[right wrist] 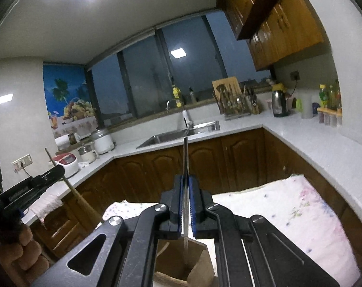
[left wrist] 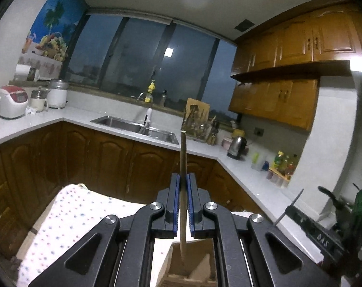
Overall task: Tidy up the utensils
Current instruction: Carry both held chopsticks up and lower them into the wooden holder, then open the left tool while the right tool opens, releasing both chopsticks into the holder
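In the left wrist view my left gripper (left wrist: 183, 179) is shut on a slim wooden utensil handle (left wrist: 182, 157) that stands upright. Its lower end dips into a brown open-topped holder (left wrist: 200, 263) just below the jaws. In the right wrist view my right gripper (right wrist: 185, 181) is shut on a thin metal utensil (right wrist: 186, 157), also upright, with its lower end inside the same brown holder (right wrist: 197, 260). Each gripper appears in the other's view: the right gripper (left wrist: 294, 211) with its metal utensil (left wrist: 291, 205), and the left gripper (right wrist: 60, 171) with the wooden handle (right wrist: 85, 203).
The holder stands on a table covered by a dotted cloth (left wrist: 68, 220) and a floral cloth (right wrist: 295, 215). Beyond is an L-shaped white counter (left wrist: 240, 165) with a sink (left wrist: 123, 123), a utensil rack (left wrist: 200, 126), a kettle (left wrist: 237, 147) and a rice cooker (left wrist: 11, 101). A person's hand (right wrist: 20, 251) holds the left gripper.
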The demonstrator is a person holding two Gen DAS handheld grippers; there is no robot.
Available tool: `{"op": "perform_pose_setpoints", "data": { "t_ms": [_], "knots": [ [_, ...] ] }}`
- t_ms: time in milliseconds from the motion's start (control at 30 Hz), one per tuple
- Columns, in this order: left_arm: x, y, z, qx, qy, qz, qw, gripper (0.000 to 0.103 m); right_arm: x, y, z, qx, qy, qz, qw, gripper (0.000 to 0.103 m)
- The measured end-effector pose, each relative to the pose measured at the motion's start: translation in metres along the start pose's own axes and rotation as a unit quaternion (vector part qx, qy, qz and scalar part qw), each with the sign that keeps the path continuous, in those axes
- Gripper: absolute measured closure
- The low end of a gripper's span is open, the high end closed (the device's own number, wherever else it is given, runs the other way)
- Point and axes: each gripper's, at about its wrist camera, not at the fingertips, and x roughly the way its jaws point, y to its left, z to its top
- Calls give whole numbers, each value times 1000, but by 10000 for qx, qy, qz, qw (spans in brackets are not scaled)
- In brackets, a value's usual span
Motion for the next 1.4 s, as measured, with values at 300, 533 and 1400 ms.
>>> {"op": "perform_pose_setpoints", "data": {
  "t_ms": [300,533,1400],
  "knots": [
    [72,4,-47,-254,394,112,9988,99,23,-15,-33,154,182,-99,9997,98],
    [101,8,-44,-190,724,89,9972,99,33,-18,-44,224,375,-130,9990,98],
    [62,24,-23,-176,774,-33,9968,49,11,-31,-38,643,515,-8,9966,39]
  ]
}}
